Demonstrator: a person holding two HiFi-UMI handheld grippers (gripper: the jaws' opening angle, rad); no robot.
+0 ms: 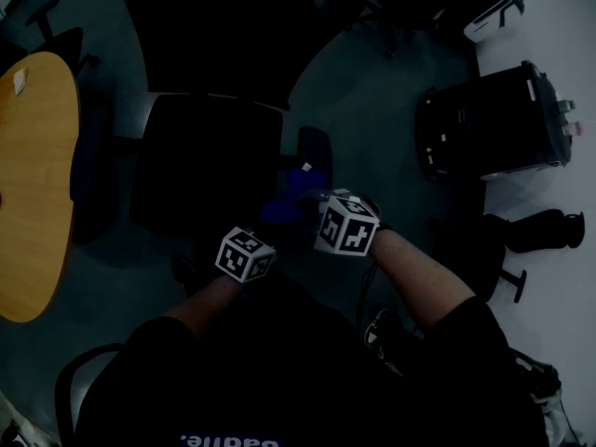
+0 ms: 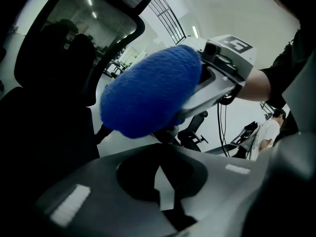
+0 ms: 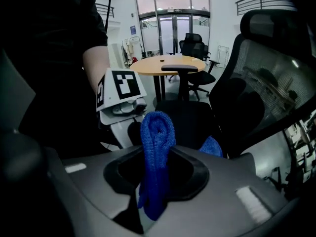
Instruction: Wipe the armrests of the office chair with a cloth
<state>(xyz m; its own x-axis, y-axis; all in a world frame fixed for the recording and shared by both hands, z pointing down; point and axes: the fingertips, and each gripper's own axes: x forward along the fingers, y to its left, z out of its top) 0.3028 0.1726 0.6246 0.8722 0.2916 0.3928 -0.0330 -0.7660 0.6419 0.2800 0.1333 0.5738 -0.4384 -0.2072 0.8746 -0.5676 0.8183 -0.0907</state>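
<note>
Right gripper view showed the blue cloth (image 3: 157,147) pinched between the right gripper's (image 3: 153,196) jaws. From the head view it hung just beside the office chair's armrest (image 1: 317,152), at its 6 o'clock. The left gripper (image 2: 165,186), at the cloth's 7 o'clock, had its jaws together on nothing. A wooden table (image 1: 33,184) lay at 9 o'clock.

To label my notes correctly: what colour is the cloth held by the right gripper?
Blue. The cloth shows best in the right gripper view, pinched between the jaws.
</note>
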